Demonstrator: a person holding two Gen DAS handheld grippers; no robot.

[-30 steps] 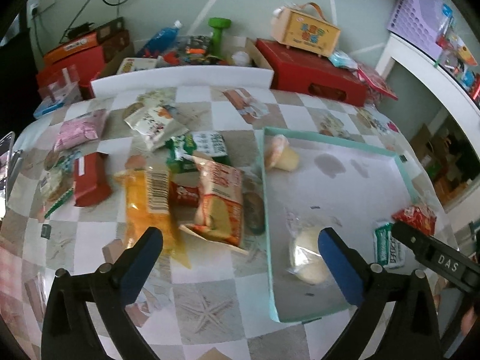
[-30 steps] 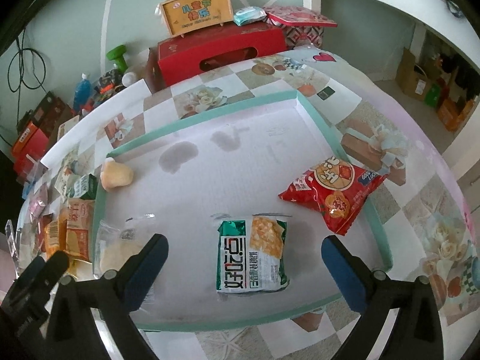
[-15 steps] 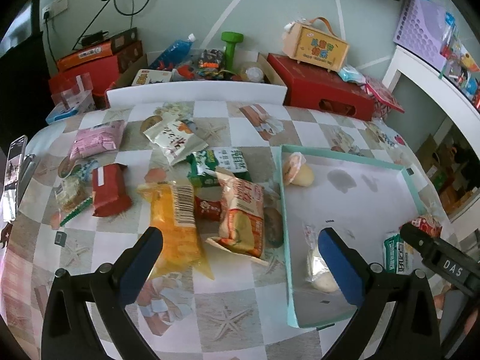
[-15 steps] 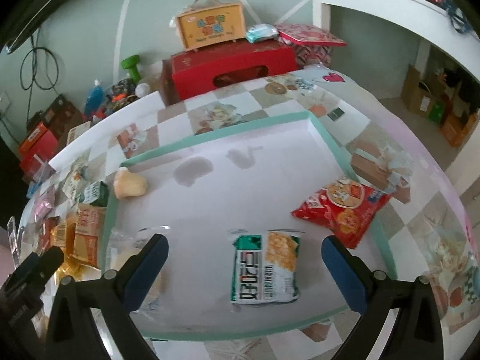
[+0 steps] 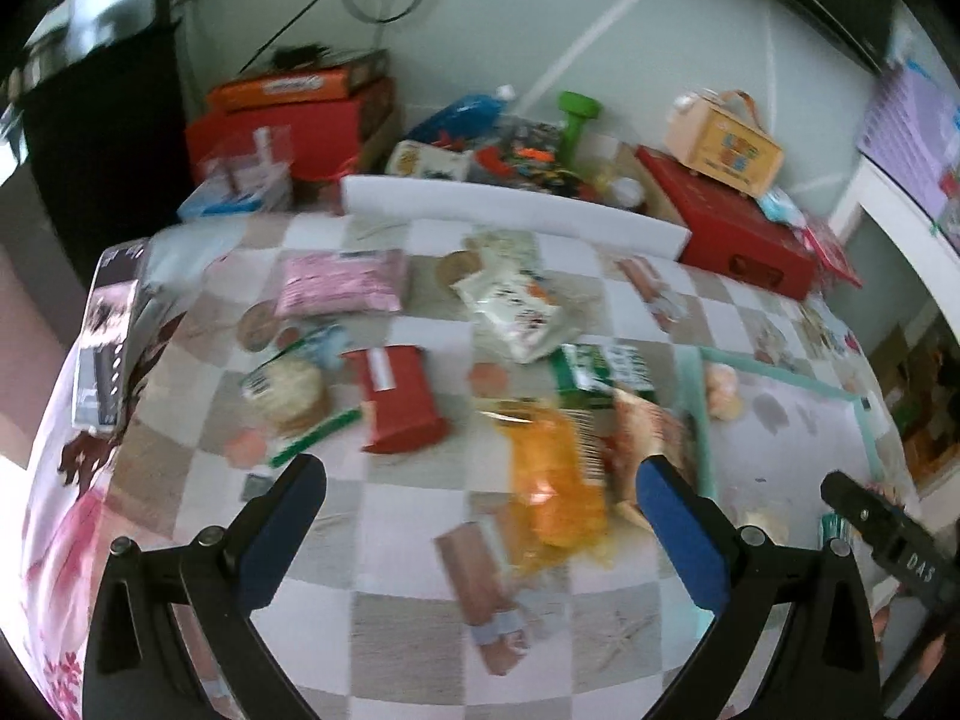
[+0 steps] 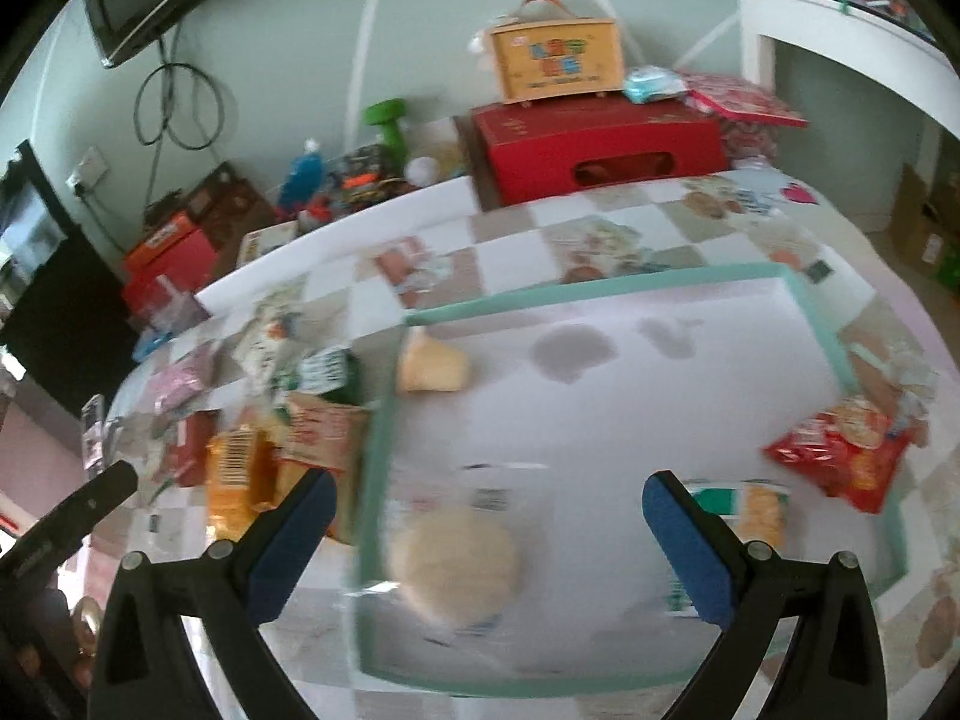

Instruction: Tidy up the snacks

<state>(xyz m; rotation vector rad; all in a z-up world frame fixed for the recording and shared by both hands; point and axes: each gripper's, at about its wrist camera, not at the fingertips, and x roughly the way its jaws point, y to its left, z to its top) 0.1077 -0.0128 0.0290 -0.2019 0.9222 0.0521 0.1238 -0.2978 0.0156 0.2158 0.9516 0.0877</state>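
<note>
Both our grippers hover spread and empty over the snack-strewn table.

Our left gripper (image 5: 480, 510) hangs above the checkered table (image 5: 420, 540) with its jaws wide apart, holding nothing; below it lie loose snacks: an orange packet (image 5: 555, 480), a red packet (image 5: 399, 399), a pink packet (image 5: 339, 285), a white packet (image 5: 516, 306) and a green-and-white packet (image 5: 603, 366), all outside the tray. Our right gripper (image 6: 489, 540) is likewise spread and empty, above the teal-rimmed tray (image 6: 600, 285). Inside that tray we see a clear-wrapped round bun (image 6: 453, 558) between the fingers, a cone-shaped snack (image 6: 432, 366) near the far left corner, a green packet (image 6: 744, 510) beside the right finger, and a red crisp bag (image 6: 846, 456) lying on the right rim.
</note>
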